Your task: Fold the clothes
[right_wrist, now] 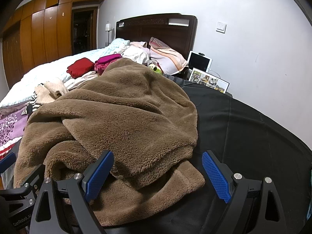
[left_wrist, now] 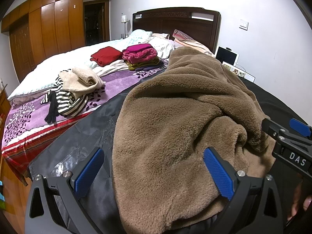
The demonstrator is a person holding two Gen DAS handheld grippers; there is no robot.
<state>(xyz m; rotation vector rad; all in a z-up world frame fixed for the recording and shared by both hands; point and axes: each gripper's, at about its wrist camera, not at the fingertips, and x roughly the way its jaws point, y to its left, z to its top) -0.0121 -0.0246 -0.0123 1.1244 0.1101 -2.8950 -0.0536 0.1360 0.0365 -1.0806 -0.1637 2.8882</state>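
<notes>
Nearby, folded clothes pile [left_wrist: 141,56] beyond fleece [left_wrist: 175,117].

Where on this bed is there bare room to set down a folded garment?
Free: the black sheet right of the brown fleece, and the white quilt left of the red pile. Crowded: around the striped heap and pink stack.

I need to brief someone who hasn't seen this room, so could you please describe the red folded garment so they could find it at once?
Start at the dark wooden headboard and come down the bed onto the pale quilt. The red folded garment lies there alone, beside the stack of folded clothes topped in magenta. It is a single flat piece of solid red, not a stack, and plain, unlike the striped and cream heap nearer the foot.
</notes>
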